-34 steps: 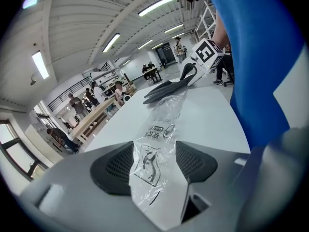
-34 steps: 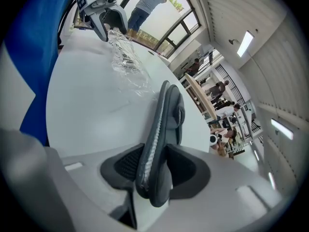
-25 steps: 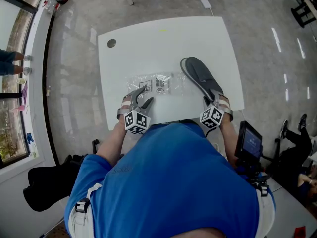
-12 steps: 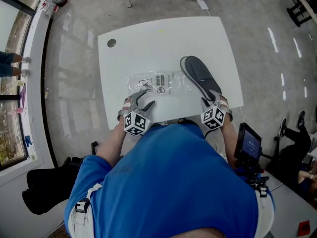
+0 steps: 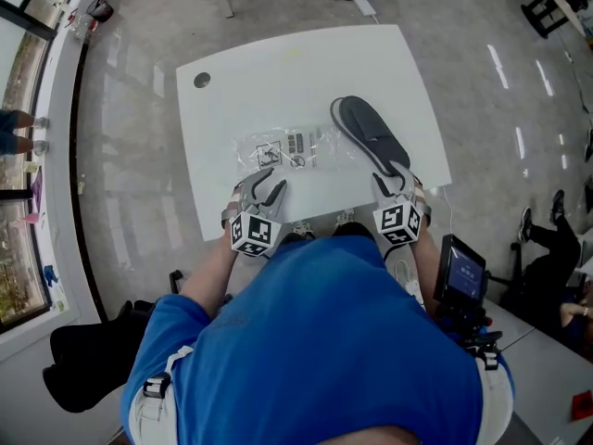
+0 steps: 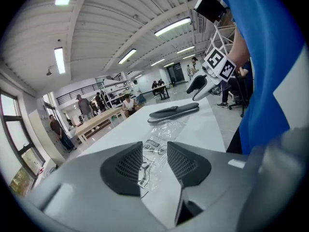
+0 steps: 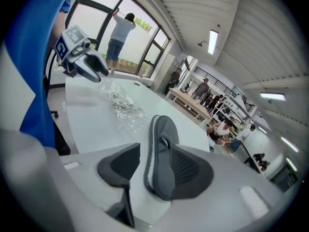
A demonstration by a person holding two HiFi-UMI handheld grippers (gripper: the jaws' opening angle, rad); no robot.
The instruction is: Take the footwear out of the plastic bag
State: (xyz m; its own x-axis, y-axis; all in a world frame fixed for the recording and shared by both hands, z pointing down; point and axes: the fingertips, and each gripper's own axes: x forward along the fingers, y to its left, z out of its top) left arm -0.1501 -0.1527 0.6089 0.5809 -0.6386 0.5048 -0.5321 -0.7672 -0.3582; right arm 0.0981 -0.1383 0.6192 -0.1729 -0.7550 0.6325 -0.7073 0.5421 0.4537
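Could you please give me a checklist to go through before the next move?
1. Slipper out of the plastic bag: ok.
2. Slipper lying on the table: ok.
3. Bag's edge between the left gripper fingers: ok; they are closing, not yet pinching.
4. Right gripper clamped on the slipper: not ok, a gap shows at one finger.
5. Anything left inside the bag: cannot tell.

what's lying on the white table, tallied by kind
grey slipper: 1
clear plastic bag: 1
total: 2
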